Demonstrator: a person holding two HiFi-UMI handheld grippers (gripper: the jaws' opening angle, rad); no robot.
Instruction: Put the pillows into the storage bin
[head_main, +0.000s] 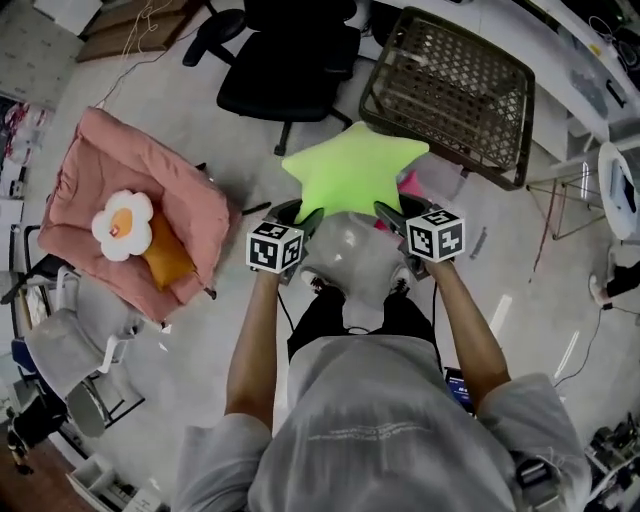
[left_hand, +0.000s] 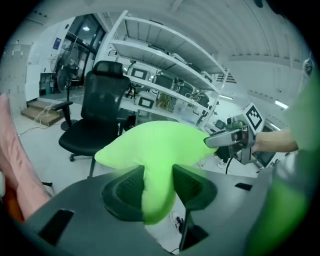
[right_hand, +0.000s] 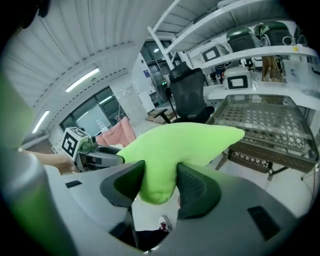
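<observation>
A green star pillow (head_main: 352, 175) hangs in the air just short of the wicker storage bin (head_main: 450, 90). It is gripped by its two lower arms. The left gripper (left_hand: 158, 176) pinches one arm between its pads, and the right gripper (right_hand: 160, 181) pinches the neighbouring arm the same way. The star's broad face is turned upward. Its top arm points away from the person, beside the bin's near corner, and its widest span runs side to side. Well apart from the bin, a flower pillow (head_main: 122, 224) and an orange pillow (head_main: 168, 255) lie on a pink cushioned seat (head_main: 150, 165).
</observation>
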